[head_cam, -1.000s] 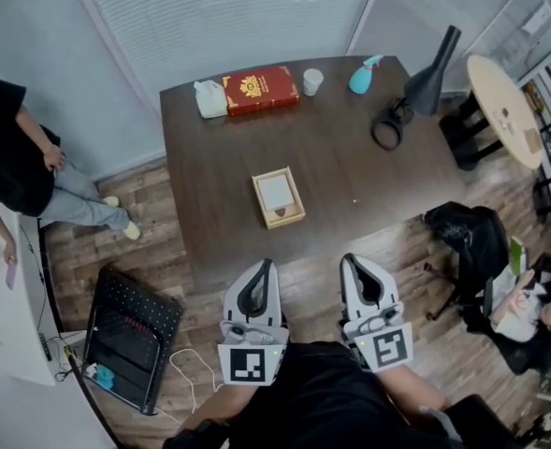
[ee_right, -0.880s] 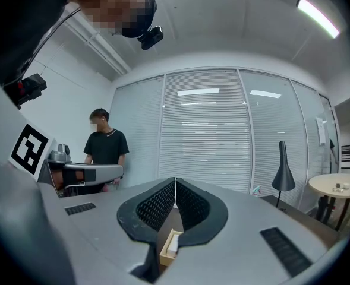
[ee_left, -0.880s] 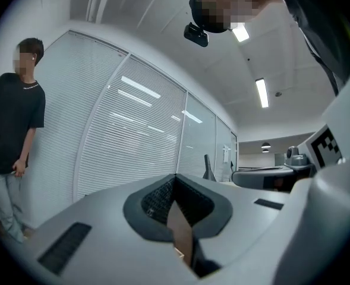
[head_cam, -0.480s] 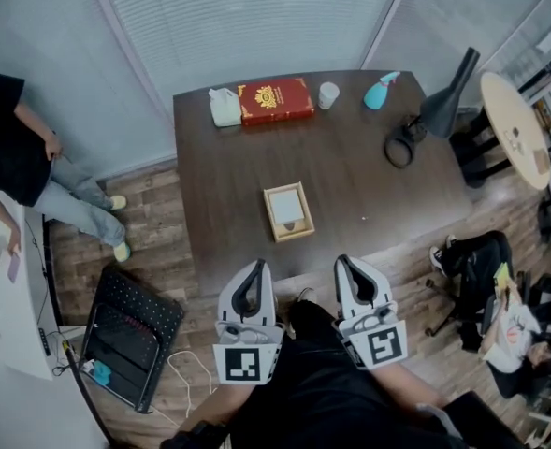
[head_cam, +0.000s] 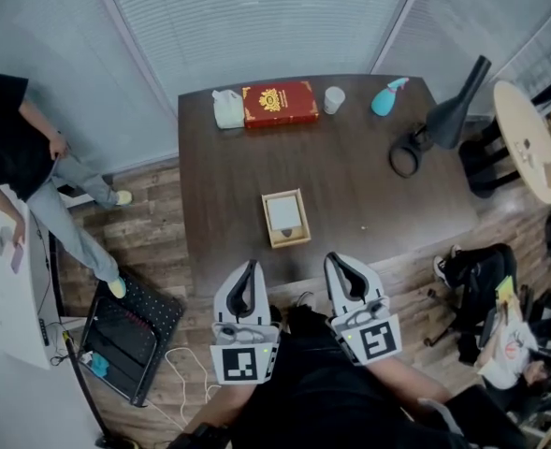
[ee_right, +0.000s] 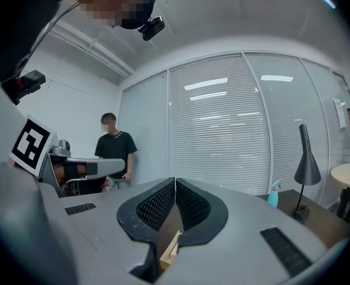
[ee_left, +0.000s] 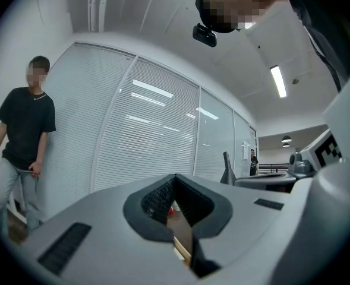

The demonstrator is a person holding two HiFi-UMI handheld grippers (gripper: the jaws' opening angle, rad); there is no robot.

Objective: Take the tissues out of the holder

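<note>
The table fills the middle of the head view. Most of its top is bare, probably to leave room to work.

The left gripper and the right gripper are side by side just off the table's near edge, over the floor. Both point level toward the table, which reads as an approach with nothing reached yet. On each, the jaws are pressed together at the tips with nothing between them. They will have to part before any grasp.

The lamp stands at the far right corner. The book lies along the far edge with a white pack just beside it at the far left corner. All three are well apart from the work, so they look like set-aside clutter.

The holder sits alone and flat, close to the near edge. It lies ahead of the gap between the two grippers, so either can reach it. The tissues are inside it, white against its wooden rim, so the task looks not yet begun. One gripper may have to steady the light holder while the other pulls.

The bottle and the cup stand on the far edge between the book and the lamp.
</note>
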